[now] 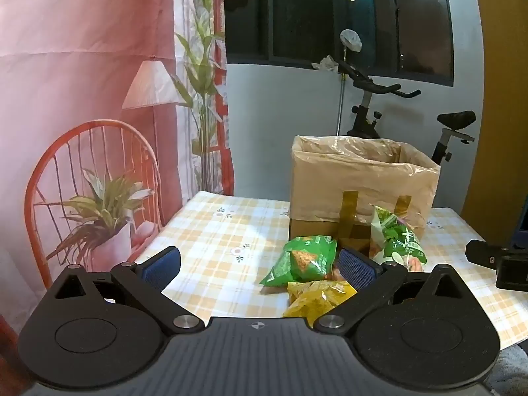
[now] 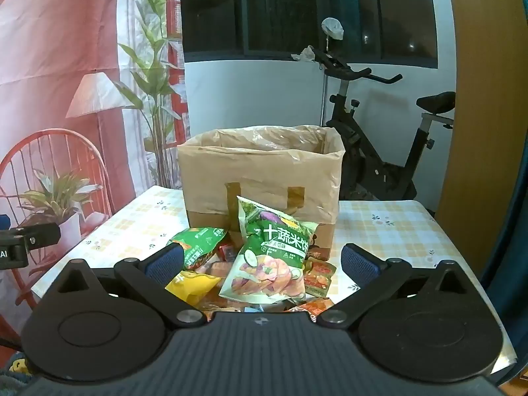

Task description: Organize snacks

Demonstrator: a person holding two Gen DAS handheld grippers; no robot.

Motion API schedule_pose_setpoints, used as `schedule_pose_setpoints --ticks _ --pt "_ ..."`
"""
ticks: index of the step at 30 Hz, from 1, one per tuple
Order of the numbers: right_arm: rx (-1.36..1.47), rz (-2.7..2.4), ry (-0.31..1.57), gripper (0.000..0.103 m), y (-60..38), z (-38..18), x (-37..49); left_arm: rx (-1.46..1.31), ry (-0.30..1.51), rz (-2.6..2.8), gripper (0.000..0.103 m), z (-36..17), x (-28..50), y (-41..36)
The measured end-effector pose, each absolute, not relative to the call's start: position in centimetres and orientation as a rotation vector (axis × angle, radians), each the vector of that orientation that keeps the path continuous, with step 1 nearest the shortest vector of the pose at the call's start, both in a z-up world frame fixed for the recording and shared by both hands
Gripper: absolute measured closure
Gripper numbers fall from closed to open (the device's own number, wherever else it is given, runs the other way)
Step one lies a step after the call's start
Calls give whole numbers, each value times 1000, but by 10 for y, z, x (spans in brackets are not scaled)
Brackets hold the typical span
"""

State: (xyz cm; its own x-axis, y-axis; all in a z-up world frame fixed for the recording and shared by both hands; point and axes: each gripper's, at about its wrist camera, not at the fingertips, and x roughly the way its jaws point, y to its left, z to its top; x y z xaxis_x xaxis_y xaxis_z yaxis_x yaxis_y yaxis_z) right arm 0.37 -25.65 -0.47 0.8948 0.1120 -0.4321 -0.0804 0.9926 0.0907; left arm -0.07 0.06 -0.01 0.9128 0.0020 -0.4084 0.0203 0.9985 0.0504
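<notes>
A cardboard box lined with a plastic bag stands open on the checked table; it also shows in the right wrist view. A pile of snacks lies in front of it: a green chip bag, a yellow bag, and a green-and-white rice cracker bag leaning upright against the box, with small red packets beside it. My left gripper is open and empty, left of the pile. My right gripper is open and empty, its jaws either side of the rice cracker bag, short of it.
The table has a yellow checked cloth. A pink printed backdrop hangs at the left. An exercise bike stands behind the table by the window wall. The right gripper's body shows in the left wrist view.
</notes>
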Motion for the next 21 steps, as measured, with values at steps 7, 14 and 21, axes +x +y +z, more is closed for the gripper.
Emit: schedule_pose_setpoints --ticks 7,14,21 --pt "71 94 455 0 -257 -5 3 82 372 -5 0 -2 -8 -2" --pt "72 94 455 0 -253 -1 3 89 372 -26 0 0 -10 -2" --pt "74 96 459 0 -257 -7 4 80 379 -28 0 -1 -10 -4"
